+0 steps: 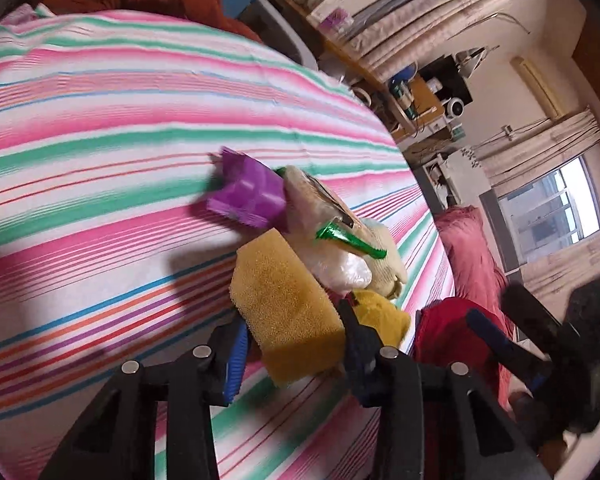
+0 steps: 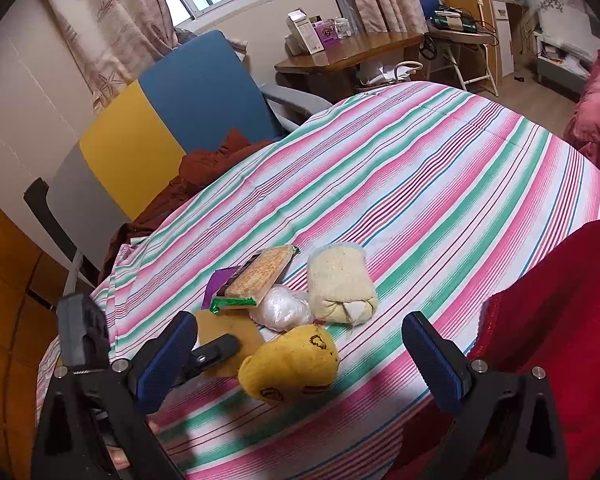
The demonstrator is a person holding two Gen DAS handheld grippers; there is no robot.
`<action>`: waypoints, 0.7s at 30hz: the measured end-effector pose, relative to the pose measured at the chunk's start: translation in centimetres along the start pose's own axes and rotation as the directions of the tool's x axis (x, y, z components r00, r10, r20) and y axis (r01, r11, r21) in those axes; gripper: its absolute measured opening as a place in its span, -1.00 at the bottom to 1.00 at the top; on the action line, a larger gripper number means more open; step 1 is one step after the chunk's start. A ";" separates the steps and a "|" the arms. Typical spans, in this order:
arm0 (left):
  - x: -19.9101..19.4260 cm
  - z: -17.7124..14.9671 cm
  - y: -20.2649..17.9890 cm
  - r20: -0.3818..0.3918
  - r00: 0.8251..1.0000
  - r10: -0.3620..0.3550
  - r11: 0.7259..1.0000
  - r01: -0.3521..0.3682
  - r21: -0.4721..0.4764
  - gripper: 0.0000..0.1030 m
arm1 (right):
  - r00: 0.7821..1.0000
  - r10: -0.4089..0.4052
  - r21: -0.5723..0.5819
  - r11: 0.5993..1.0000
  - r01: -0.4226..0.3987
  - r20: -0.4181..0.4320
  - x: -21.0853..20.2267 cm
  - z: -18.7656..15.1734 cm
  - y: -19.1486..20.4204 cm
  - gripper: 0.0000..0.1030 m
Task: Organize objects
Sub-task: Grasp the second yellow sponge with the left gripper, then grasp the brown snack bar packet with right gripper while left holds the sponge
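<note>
A yellow sponge (image 1: 288, 312) sits between my left gripper's (image 1: 294, 354) blue pads, which press on both its sides, just above the striped cloth (image 1: 100, 160). Behind the sponge lie a purple brush (image 1: 246, 194), a cracker packet (image 1: 320, 200) with a green end, a clear plastic bag (image 1: 340, 268), a cream rolled towel (image 1: 384, 256) and a yellow plush toy (image 1: 380, 312). In the right wrist view my right gripper (image 2: 300, 364) stands wide open around the yellow plush toy (image 2: 288, 364) without touching it. The sponge (image 2: 224, 332) lies to its left under a left finger.
A red cloth (image 2: 560, 320) lies at the right edge of the striped cloth (image 2: 420, 180). A blue and yellow chair (image 2: 172, 112) with a rust-coloured cloth (image 2: 212, 164) stands behind, and a wooden desk (image 2: 340, 56) further back.
</note>
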State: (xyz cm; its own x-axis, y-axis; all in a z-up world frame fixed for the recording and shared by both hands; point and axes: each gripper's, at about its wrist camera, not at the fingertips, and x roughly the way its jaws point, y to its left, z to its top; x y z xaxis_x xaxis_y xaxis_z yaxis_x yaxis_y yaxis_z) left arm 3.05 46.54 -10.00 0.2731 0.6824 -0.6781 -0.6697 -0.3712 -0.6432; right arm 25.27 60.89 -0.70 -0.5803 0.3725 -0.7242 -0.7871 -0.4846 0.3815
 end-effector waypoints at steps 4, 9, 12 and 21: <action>-4.4 -2.0 1.2 0.066 0.994 0.090 0.995 -0.093 0.047 -0.21 | 1.000 -0.013 -0.010 1.000 0.013 -0.016 0.3 0.1 0.3 1.00; -9.4 -5.3 3.1 0.140 0.971 0.192 0.975 -0.205 0.084 -0.21 | 0.997 -0.036 -0.069 0.997 0.031 -0.069 1.3 0.5 1.5 1.00; -11.3 -6.8 4.0 0.164 0.961 0.222 0.968 -0.237 0.079 -0.21 | 0.995 -0.035 -0.113 0.993 0.025 -0.088 2.2 1.5 3.2 1.00; -14.3 -8.9 5.4 0.212 0.949 0.234 0.967 -0.249 0.048 -0.21 | 0.950 -0.174 -0.278 0.955 0.099 -0.258 10.6 4.7 9.1 0.87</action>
State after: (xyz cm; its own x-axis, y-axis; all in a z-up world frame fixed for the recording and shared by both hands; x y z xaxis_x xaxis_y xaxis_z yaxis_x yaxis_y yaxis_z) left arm 1.68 29.24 -6.93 -0.0438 0.6944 -0.7183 -0.7490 -0.4986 -0.4364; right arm 11.00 64.12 -2.24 -0.3608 0.2341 -0.9028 -0.7516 -0.6462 0.1328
